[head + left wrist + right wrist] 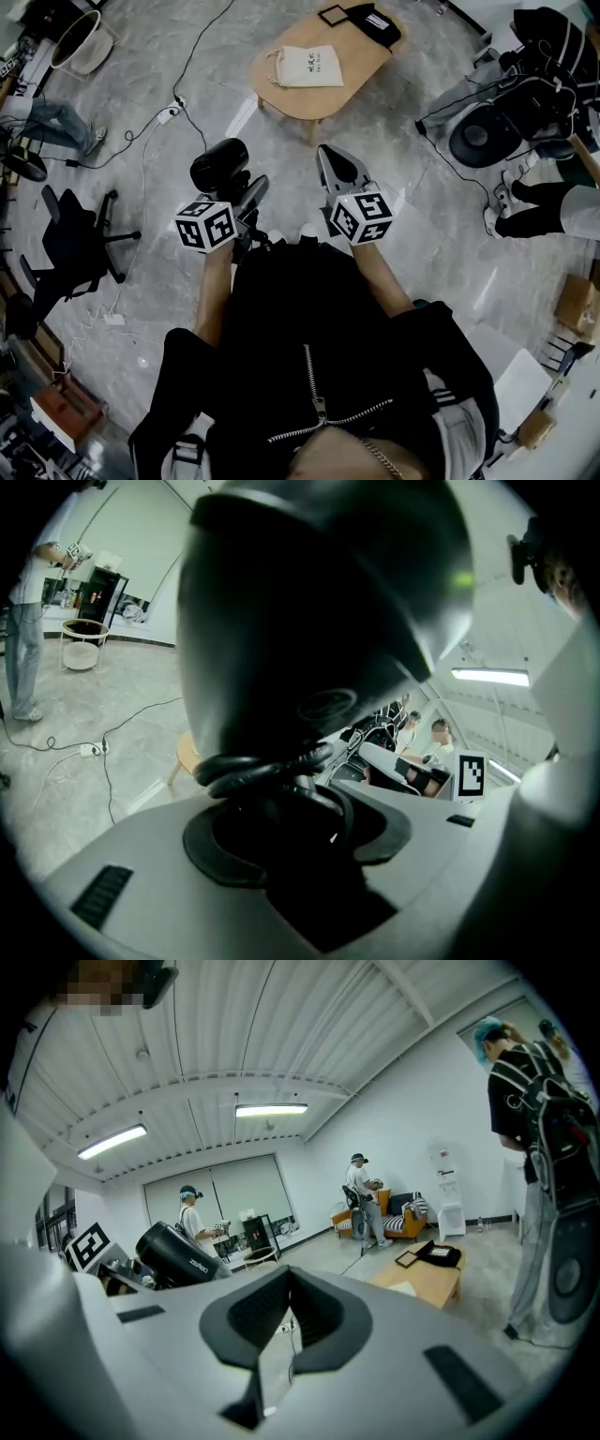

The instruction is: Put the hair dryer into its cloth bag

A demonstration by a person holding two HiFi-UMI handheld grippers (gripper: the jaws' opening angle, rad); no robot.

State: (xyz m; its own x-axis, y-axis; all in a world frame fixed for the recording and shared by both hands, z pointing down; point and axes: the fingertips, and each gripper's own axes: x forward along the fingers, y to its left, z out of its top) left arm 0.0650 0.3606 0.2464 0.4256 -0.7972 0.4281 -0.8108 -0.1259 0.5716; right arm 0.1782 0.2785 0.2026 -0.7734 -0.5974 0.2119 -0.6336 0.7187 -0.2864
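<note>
Left gripper [246,193] fingers hold hair dryer [220,164]; right gripper [327,156] fingers closed; cloth bag's [307,66] print looks unreadable.

right claw [286,1283] shut, empty, facing wooden table [442,1284].

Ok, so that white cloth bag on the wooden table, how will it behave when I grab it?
The cloth bag lies flat and thin on the table, so it is probably floppy and will sag from wherever it is pinched. It looks empty, so it is likely very light. If pushed on that smooth top, it may slide or bunch up rather than lift.
</note>
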